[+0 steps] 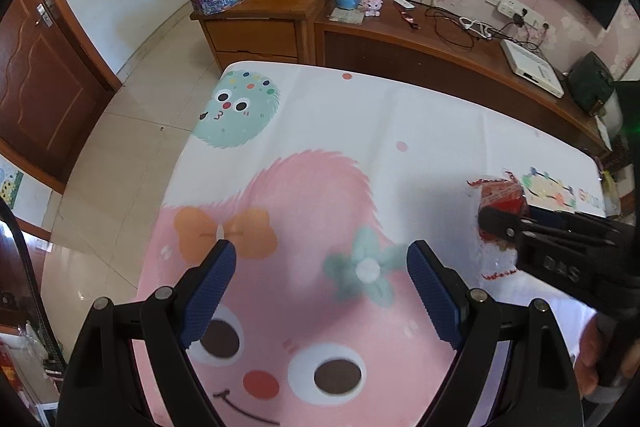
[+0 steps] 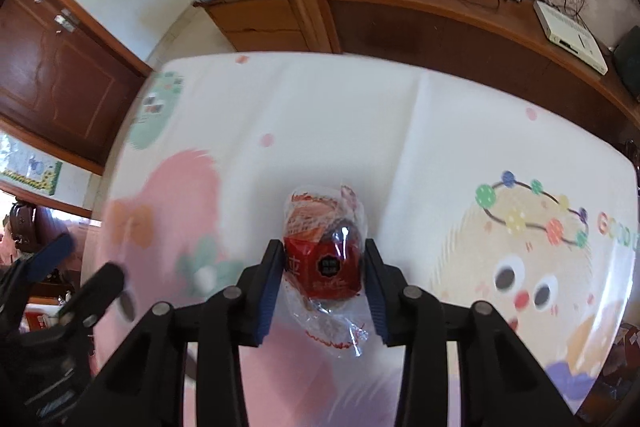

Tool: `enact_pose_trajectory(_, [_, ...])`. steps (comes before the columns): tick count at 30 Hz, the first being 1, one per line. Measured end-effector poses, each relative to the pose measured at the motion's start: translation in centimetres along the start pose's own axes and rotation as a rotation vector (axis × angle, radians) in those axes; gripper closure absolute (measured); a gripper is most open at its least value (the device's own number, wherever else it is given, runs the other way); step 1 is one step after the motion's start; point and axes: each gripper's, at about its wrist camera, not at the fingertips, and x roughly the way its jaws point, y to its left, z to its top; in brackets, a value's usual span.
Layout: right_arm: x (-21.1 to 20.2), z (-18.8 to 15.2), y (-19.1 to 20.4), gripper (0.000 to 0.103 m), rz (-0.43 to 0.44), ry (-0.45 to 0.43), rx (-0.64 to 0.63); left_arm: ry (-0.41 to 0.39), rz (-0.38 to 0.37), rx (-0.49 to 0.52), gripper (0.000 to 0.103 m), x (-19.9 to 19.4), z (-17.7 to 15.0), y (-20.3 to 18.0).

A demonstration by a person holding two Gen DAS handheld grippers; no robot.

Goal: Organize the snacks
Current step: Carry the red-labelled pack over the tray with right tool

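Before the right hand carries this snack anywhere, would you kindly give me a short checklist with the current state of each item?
1. Snack packet sits between the right gripper jaws: ok.
2. Pads press on the packet's red part on both sides: ok, though the loose clear wrapper makes firmness hard to judge.
3. Packet lifted off the tablecloth: cannot tell; the picture is blurred.
4. Left gripper empty, jaws wide apart: ok.
5. Left gripper apart from the right one: ok, they are side by side without touching.
6. A place to put the snack in view: not ok; no tray or box shows on the table.
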Motion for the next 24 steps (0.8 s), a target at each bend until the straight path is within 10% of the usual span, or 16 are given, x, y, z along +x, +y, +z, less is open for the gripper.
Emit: enact_pose_trajectory(24, [-22.3,-24.6,5.5,0.063,0.058,-0.188,0.154,-0.087,-0.162,0.229,0.015,-21.0,-16.8,0.9])
